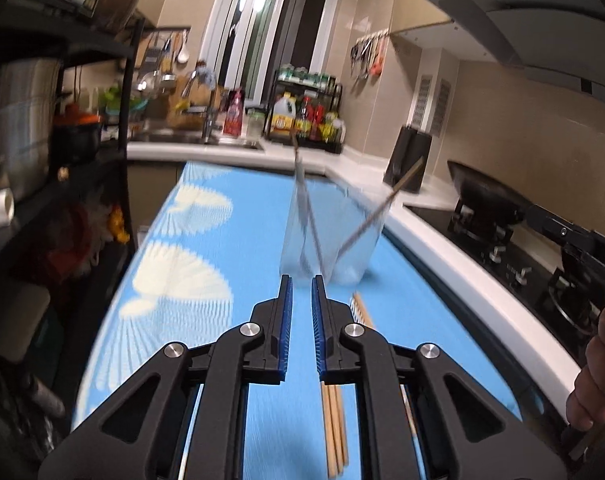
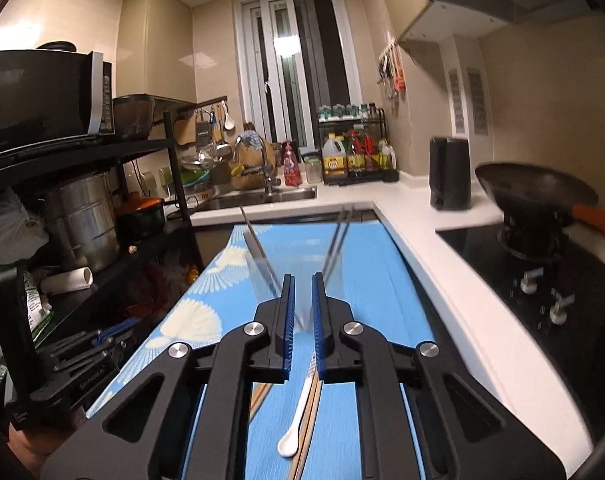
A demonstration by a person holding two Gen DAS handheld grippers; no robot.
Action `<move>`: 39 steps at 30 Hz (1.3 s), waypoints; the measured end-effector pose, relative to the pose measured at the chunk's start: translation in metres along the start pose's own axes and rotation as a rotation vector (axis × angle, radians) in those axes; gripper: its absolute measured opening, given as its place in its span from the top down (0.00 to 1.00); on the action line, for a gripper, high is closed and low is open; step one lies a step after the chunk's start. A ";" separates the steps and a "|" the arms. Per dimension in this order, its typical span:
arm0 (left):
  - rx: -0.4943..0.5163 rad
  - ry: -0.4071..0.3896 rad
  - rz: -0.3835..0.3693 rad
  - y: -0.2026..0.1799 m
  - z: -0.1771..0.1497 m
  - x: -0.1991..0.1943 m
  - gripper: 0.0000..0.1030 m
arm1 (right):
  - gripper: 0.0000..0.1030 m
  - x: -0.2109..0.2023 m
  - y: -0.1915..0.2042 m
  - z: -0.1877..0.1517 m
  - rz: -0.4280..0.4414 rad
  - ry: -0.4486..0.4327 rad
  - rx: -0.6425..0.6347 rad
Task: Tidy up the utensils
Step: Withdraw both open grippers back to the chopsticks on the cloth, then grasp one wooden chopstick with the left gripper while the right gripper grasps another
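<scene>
A clear glass [image 1: 329, 236] stands on the blue patterned mat [image 1: 206, 240] with several chopsticks [image 1: 366, 224] leaning in it. My left gripper [image 1: 301, 280] hovers just short of the glass, its blue pads shut with nothing between them. Wooden chopsticks [image 1: 334, 432] lie on the mat beneath it. In the right wrist view the same glass [image 2: 298, 276] sits straight ahead of my right gripper [image 2: 302, 278], which is also shut and empty. Below it on the mat lie a white spoon [image 2: 296, 424] and wooden chopsticks [image 2: 308, 412].
A white counter [image 2: 434, 280] runs along the mat's right side with a gas hob [image 2: 534, 280], a wok [image 2: 534, 192] and a black kettle [image 2: 449, 172]. A black shelf rack [image 2: 102, 200] with pots stands left. A sink [image 2: 258, 196] and bottles are at the back. A hand [image 1: 594, 364] shows at the right edge.
</scene>
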State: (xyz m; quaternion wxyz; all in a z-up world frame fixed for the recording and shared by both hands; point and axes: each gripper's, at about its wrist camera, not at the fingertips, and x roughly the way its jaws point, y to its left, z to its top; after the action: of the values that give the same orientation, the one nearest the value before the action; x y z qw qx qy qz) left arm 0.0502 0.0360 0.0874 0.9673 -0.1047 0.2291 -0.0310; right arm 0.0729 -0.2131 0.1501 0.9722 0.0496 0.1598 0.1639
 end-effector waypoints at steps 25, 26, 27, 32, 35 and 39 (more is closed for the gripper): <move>-0.040 0.204 -0.095 -0.005 -0.114 0.024 0.90 | 0.86 0.074 -0.015 -0.168 0.042 0.423 0.098; -0.046 0.203 -0.099 -0.005 -0.113 0.024 0.90 | 0.86 0.074 -0.014 -0.168 0.040 0.424 0.096; -0.044 0.206 -0.101 -0.006 -0.113 0.025 0.90 | 0.86 0.074 -0.014 -0.166 0.039 0.425 0.097; 0.006 0.240 -0.071 -0.015 -0.117 0.033 0.90 | 0.86 0.075 -0.010 -0.165 0.025 0.429 0.068; 0.021 0.241 -0.065 -0.018 -0.117 0.033 0.90 | 0.86 0.076 -0.005 -0.165 0.010 0.437 0.037; 0.053 0.236 -0.049 -0.024 -0.117 0.034 0.90 | 0.86 0.077 0.002 -0.165 -0.023 0.445 -0.014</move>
State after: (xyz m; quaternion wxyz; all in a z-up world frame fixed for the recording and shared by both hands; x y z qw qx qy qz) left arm 0.0274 -0.0128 -0.0246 0.9350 -0.0805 0.3378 -0.0727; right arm 0.0873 -0.1776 -0.0280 0.9150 0.0037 0.3700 0.1607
